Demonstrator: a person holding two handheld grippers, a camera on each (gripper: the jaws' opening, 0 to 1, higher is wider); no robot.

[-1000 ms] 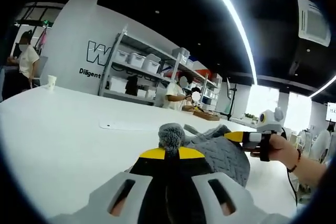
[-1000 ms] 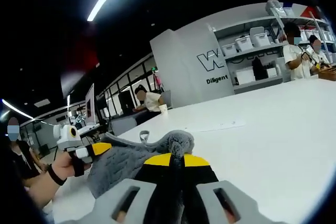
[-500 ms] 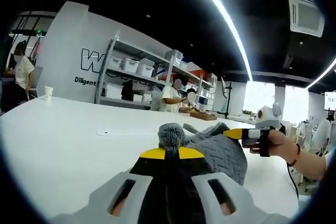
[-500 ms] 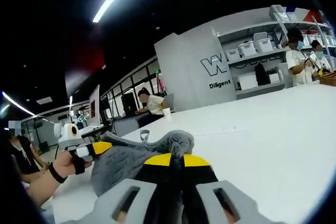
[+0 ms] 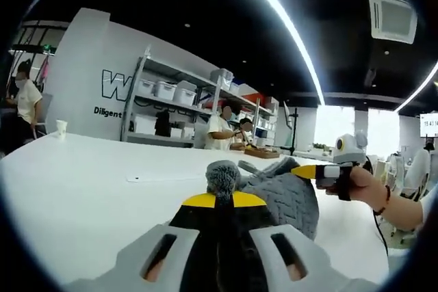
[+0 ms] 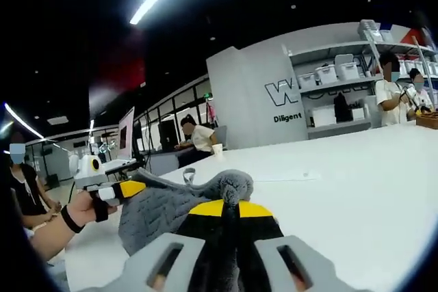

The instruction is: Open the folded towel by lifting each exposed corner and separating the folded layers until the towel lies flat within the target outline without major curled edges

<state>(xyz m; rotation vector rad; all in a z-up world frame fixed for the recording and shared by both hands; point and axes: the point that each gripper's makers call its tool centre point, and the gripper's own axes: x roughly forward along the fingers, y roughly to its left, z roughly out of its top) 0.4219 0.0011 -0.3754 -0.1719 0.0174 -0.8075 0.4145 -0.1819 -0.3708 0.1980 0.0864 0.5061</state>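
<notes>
— What does your towel (image 5: pixel 284 200) look like?

— Grey and plush, with a quilted, ribbed weave on one face and a fluffy nap at the edges. You've got it bunched and lifted off the white table (image 5: pixel 82 189), not flat at all.

— Where is it caught?

— One fuzzy corner sticks up between the yellow tips in your left gripper view, another likewise in your right gripper view (image 6: pixel 174 206) (a small loop tag shows along its upper edge). The cloth sags in folds between the two corners.
</notes>
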